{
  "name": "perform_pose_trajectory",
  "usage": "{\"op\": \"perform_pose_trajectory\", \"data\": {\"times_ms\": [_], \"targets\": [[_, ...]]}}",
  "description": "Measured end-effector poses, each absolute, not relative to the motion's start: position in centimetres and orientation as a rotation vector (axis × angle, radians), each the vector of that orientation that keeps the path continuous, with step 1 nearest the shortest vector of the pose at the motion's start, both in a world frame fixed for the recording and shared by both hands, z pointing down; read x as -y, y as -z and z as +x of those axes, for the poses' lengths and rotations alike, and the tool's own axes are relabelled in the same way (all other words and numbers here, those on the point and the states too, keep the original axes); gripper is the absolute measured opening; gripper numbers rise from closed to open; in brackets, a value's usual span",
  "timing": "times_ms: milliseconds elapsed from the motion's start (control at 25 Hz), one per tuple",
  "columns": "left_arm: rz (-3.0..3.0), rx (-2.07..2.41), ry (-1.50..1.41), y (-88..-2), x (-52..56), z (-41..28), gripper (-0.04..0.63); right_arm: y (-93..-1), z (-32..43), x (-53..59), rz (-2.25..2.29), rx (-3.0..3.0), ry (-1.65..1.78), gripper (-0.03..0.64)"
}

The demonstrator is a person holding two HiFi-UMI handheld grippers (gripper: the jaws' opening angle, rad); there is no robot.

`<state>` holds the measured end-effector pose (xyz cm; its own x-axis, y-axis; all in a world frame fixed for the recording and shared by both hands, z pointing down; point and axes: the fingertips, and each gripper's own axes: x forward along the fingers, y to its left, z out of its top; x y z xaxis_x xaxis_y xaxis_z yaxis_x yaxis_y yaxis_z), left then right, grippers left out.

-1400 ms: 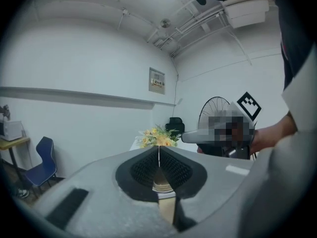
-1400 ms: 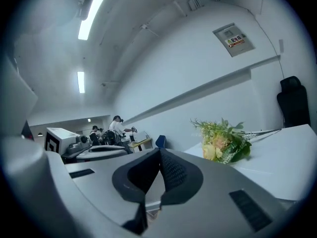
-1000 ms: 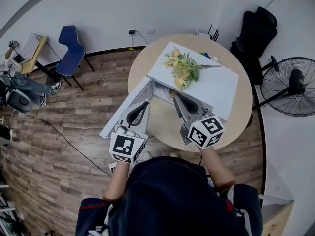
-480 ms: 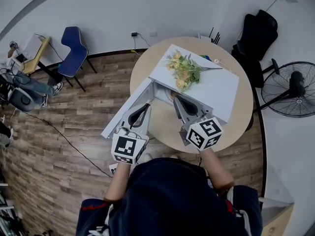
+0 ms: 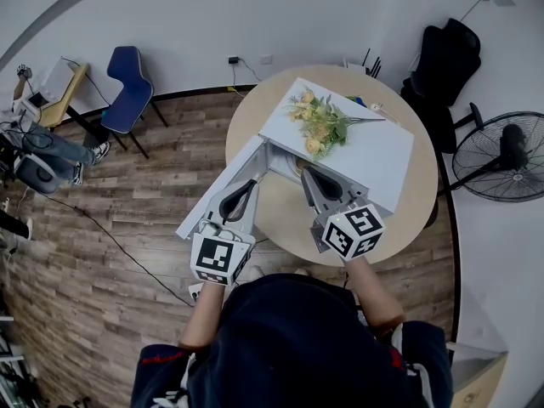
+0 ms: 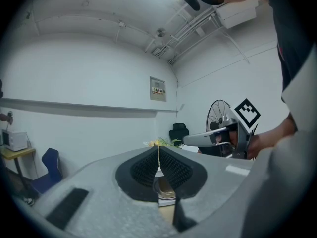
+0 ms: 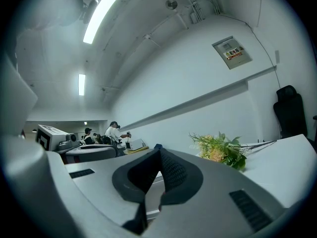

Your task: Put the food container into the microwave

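Table: You stood at the near edge of a round, smooth, tan table [image 5: 280, 219].
Room: The floor [image 5: 127, 228] was brown wood planks and the wall [image 5: 255, 7] was plain white.
Around the table: A blue chair [image 5: 127, 79] stood well off past the left edge. A round black fan [image 5: 501, 150] stood past the right edge. A black chair [image 5: 442, 53] sat near the far right edge.
Microwave: A white box-shaped microwave [image 5: 374, 155] with a flat, smooth top sat on the middle of the table and reached toward the far edge.
Door: Its door [image 5: 223, 185] was swung wide open and stuck out over the left edge.
Flowers: A bunch of yellow flowers [image 5: 319, 126] with green leaves lay on top of the microwave.
Food container: The food container [image 6: 166, 188] was inside the open microwave, at the front of its mouth. It looked pale with something tan in it. It was too small to see more.
Left gripper: Your left gripper [image 5: 248, 183] was gray with black ribbed pads. It pointed at the open front, beside the door. Its jaws were pressed together with nothing between them.
Right gripper: Your right gripper [image 5: 308, 170] pointed into the open mouth too, close to the container. Its jaws were together as well, and they held nothing.
Cubes: Each gripper had a white cube with black squares near your hand.
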<state>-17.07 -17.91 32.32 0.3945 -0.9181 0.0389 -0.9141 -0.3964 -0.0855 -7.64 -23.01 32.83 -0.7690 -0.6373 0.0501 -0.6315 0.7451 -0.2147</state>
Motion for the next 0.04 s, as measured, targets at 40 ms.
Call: {"op": "perform_pose_trajectory", "data": {"times_ms": [40], "targets": [[-2.580, -1.696, 0.124, -32.29, 17.96, -17.10, 0.018, -32.84, -7.61, 23.07, -1.060, -2.908, 0.345, 0.011]]}}
